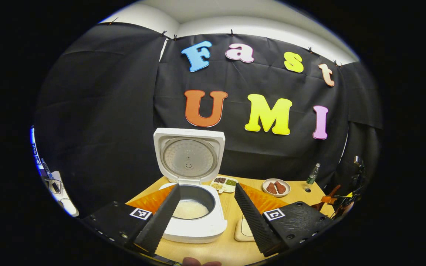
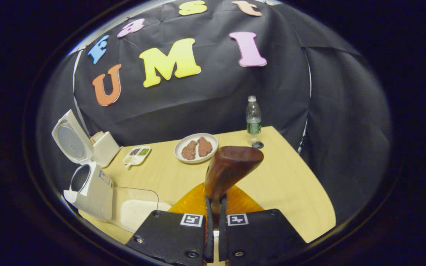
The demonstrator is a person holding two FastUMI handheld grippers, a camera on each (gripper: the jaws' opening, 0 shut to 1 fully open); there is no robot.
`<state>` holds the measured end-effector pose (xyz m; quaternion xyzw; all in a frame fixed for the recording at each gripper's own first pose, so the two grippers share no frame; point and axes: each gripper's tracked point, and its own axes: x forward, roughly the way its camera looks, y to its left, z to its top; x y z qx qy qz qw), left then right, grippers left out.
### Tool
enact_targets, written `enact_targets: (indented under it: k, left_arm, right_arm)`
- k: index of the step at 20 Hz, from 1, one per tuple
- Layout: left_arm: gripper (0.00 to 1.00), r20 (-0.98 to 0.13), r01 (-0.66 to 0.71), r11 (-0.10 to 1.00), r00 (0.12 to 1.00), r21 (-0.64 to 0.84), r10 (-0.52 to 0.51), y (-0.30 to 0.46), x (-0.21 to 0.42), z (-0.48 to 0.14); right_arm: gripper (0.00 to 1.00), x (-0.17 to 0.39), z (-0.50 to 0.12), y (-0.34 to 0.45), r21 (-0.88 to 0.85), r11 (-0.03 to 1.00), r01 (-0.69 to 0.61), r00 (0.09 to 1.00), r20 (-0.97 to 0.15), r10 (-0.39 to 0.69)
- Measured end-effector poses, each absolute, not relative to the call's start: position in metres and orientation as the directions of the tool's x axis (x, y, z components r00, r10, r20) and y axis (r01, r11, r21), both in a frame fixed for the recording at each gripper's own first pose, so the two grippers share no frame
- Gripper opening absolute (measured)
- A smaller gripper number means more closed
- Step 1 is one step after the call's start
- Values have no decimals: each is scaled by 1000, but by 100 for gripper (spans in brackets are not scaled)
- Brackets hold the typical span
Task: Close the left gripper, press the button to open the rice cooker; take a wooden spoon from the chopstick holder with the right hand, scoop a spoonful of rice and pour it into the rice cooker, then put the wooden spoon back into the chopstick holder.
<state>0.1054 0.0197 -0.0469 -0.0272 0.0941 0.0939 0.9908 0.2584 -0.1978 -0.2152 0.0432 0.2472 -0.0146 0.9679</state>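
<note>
On table, left: rice cooker (image 1: 192, 218), lid up, rice in pot.
Left gripper (image 1: 207, 207): fingers spread wide, empty, hovering before the cooker.
Right gripper (image 2: 216, 207): clamped on wooden spoon (image 2: 229, 166), bowl raised above table (image 2: 290, 184).
Rice container (image 2: 135, 210): beside cooker.

Your left gripper (image 1: 206, 214): fingers spread wide, lower middle of frame.
Your right gripper (image 2: 216, 236): fingers pinched together, bottom centre.
</note>
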Motion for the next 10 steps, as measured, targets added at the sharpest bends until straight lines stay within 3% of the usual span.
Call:
enact_targets:
  k: [6,10]
  left_arm:
    - [94,-124,-147,989,981,15,148,59,95,-35]
    - [94,-113,-134,991,985,-1,133,83,83,-31]
  right_arm:
    - [10,241,-149,-117,39,997,-59,918,-391,70]
    - [10,234,-152,-54,35,992,-121,918,-377,125]
